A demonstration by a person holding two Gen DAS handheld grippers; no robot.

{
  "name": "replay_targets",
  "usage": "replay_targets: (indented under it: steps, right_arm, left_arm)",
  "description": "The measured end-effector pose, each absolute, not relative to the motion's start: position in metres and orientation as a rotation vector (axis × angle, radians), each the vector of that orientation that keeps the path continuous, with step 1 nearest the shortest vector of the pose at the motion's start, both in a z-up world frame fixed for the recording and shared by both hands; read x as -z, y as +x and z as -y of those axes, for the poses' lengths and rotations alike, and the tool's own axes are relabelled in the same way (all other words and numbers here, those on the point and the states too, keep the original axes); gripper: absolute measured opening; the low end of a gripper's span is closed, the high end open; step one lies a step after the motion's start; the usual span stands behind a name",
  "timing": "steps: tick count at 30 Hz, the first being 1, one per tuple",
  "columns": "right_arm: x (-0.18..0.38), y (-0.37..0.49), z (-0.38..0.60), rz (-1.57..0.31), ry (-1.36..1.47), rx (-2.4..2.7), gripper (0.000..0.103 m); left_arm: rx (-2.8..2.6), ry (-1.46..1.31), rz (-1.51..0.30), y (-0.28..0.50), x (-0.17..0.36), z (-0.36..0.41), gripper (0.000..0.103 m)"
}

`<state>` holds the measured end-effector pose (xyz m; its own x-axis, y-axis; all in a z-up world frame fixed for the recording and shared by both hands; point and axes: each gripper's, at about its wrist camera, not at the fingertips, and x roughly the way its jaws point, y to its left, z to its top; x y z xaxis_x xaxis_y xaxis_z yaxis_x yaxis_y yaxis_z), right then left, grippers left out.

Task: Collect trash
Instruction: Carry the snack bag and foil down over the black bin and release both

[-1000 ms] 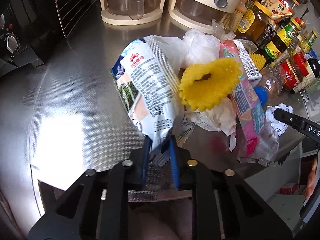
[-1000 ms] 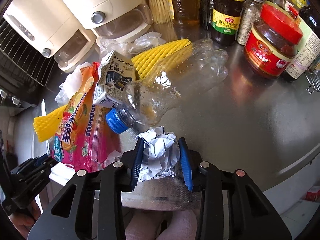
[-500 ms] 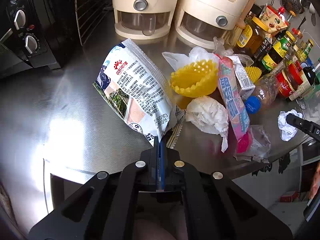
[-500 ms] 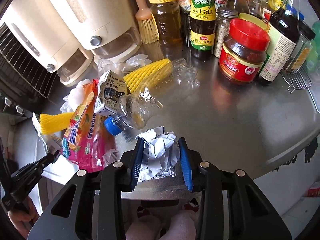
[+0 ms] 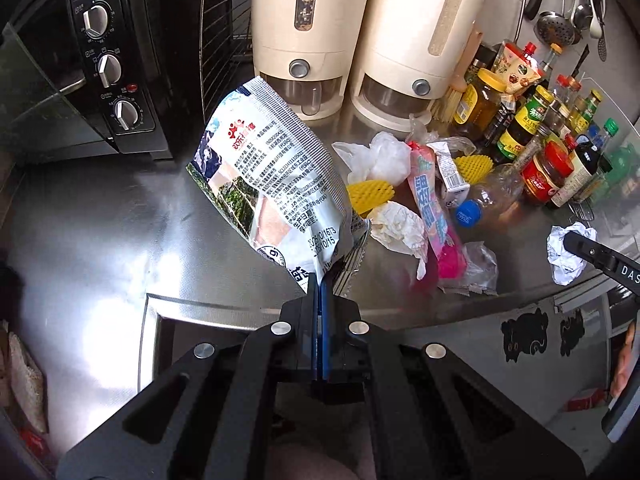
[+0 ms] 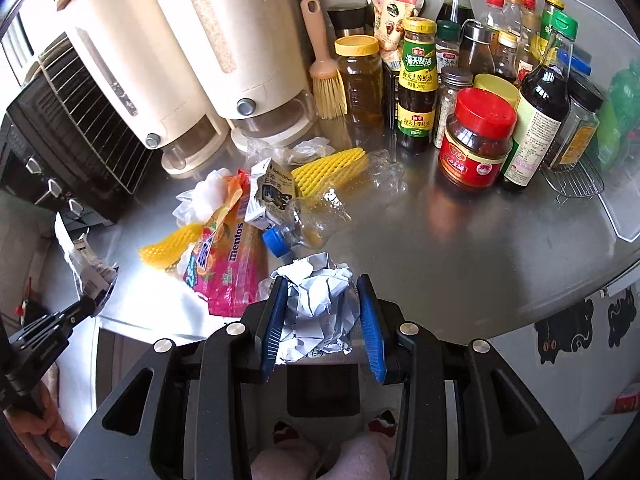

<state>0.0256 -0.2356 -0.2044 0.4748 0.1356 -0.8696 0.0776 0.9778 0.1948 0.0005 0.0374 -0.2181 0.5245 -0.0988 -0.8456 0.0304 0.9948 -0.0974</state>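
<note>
My left gripper (image 5: 320, 284) is shut on the bottom edge of a white and blue snack bag (image 5: 268, 180), which hangs lifted above the steel counter (image 5: 100, 220). My right gripper (image 6: 322, 300) is shut on a crumpled ball of white paper (image 6: 320, 304), raised off the counter; that ball (image 5: 566, 256) also shows at the right of the left wrist view. On the counter lies a heap of trash: a pink Mentos wrapper (image 6: 228, 264), a clear bottle with a blue cap (image 6: 312, 220), a small milk carton (image 6: 268, 196), yellow foam nets (image 6: 332, 170), white tissue (image 5: 398, 226).
Two cream dispensers (image 5: 304, 40) stand at the back, a black oven (image 5: 100, 60) at the back left. Several sauce bottles and jars (image 6: 476, 140) crowd the back right, with a small wire rack (image 6: 576, 186). The counter's front edge (image 6: 520, 320) runs just below the grippers.
The left jaws closed onto the snack bag's edge and lifted it. Both grippers rose and pulled back from the counter, the right one carrying the paper ball.
</note>
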Motion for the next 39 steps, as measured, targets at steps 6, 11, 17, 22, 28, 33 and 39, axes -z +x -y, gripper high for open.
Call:
replay_targets:
  steps: [6,11,17,22,28,33,39]
  right_arm:
    - [0.199,-0.012,0.22,-1.079,0.205,-0.104,0.037]
    - [0.219,-0.045,0.208,-1.098,0.221,-0.153,0.037]
    - [0.282,-0.064,0.196,-1.216,0.16,-0.157,0.037]
    - [0.331,-0.07,0.189,-1.267,0.128,-0.169,0.037]
    - [0.384,-0.067,0.185,-1.347,0.142,-0.18,0.037]
    - [0.42,-0.058,0.183,-1.404,0.193,-0.201,0.037]
    - [0.462,-0.053,0.181,-1.493,0.26,-0.195,0.037]
  left_arm:
    - [0.103,-0.066,-1.013,-0.038,0.211,-0.031,0.0]
    - [0.156,-0.052,-1.061,-0.075,0.231,-0.018,0.0]
    - [0.24,-0.015,-1.151,-0.103,0.287,0.005,0.0]
    - [0.305,0.009,-1.232,-0.11,0.344,0.026,0.0]
    - [0.331,0.027,-1.344,-0.102,0.411,0.043,0.0]
    - [0.335,0.022,-1.41,-0.087,0.455,0.051,0.0]
    - [0.331,-0.011,-1.447,-0.068,0.495,0.057,0.0]
